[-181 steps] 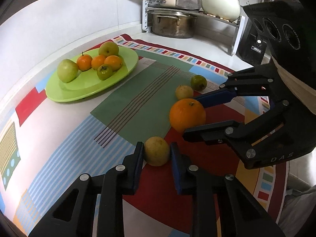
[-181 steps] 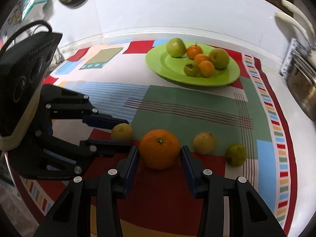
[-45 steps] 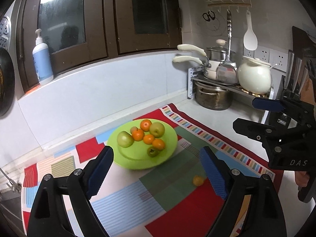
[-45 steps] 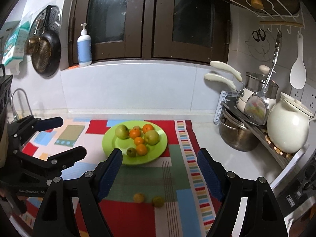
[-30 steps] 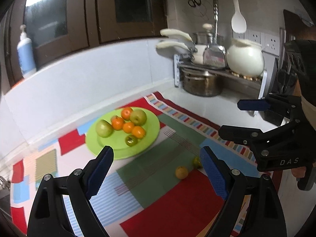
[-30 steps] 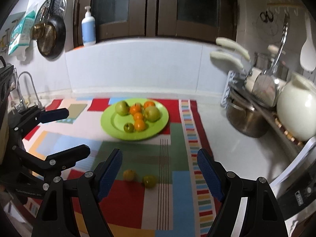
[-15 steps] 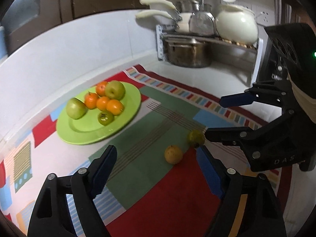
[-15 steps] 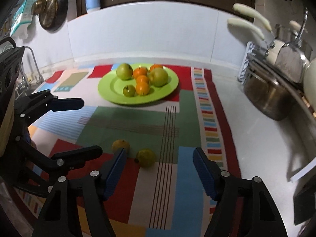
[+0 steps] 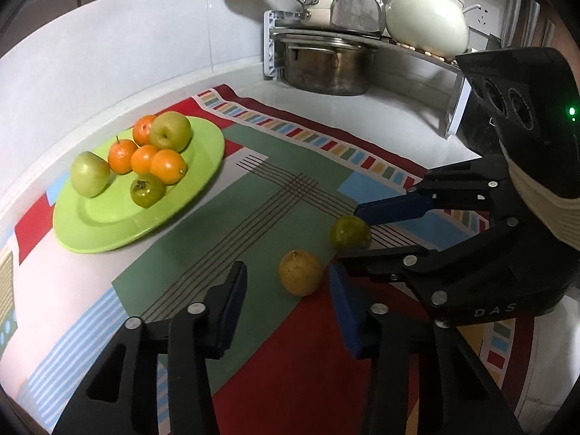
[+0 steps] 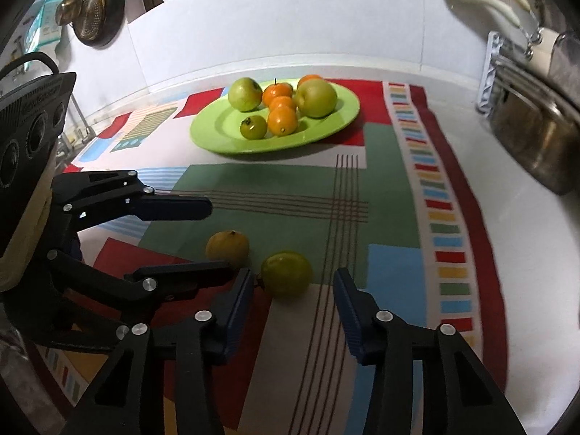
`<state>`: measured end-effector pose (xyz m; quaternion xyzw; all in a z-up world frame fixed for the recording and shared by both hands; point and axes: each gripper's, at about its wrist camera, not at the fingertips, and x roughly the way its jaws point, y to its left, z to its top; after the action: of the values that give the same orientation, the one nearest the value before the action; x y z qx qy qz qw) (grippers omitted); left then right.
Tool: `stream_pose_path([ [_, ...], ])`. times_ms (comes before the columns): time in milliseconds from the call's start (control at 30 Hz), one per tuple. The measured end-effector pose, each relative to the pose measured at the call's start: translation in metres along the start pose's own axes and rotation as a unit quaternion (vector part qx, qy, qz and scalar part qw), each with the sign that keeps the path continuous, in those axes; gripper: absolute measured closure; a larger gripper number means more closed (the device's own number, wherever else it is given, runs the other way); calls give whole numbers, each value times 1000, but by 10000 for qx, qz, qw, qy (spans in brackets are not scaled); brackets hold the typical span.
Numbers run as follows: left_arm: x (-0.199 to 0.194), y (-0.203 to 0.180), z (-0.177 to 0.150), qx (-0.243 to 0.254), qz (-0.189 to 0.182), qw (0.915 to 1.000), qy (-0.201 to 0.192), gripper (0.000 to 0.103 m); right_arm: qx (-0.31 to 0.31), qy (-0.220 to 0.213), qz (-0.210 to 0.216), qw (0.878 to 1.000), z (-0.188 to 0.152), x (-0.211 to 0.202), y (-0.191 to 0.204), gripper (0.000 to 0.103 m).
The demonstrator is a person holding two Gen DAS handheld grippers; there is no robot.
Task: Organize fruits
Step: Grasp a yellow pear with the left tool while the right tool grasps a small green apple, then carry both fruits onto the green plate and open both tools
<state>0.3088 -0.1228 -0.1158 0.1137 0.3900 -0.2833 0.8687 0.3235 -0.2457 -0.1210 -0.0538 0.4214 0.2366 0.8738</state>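
Note:
A yellow fruit (image 9: 300, 277) and a green fruit (image 9: 350, 233) lie side by side on the patterned mat. My left gripper (image 9: 288, 282) is open and low over the mat, with the yellow fruit between its fingertips. My right gripper (image 10: 293, 286) is open, with the green fruit (image 10: 286, 273) between its fingertips; the yellow fruit (image 10: 227, 246) lies just to its left. A green plate (image 9: 108, 221) at the back left holds several apples and oranges; it also shows in the right wrist view (image 10: 217, 134).
A rack with a steel pot (image 9: 326, 69), pans and a white kettle (image 9: 426, 21) stands at the back right corner. White wall tiles run behind the counter. A strainer (image 10: 92, 12) hangs on the wall at the left.
Both grippers have come down from high above the counter and moved in on the two loose fruits. Their jaws are narrower than before but still open.

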Motion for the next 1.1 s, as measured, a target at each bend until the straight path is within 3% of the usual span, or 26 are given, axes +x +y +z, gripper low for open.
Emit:
stream_pose_path([
  [267,7,-2,4,-71,-177,9998,57,77,62,-76,112,9999,-1,2,-2,71],
  [700,-10,-1,2,-312,-73,9995,8,77,288,-135,98,9994,-4,-9,1,73],
  [1100,-60,4,-7,-554,125,9979,-298,77,629,-439,117,9970,0,-39,27,73],
])
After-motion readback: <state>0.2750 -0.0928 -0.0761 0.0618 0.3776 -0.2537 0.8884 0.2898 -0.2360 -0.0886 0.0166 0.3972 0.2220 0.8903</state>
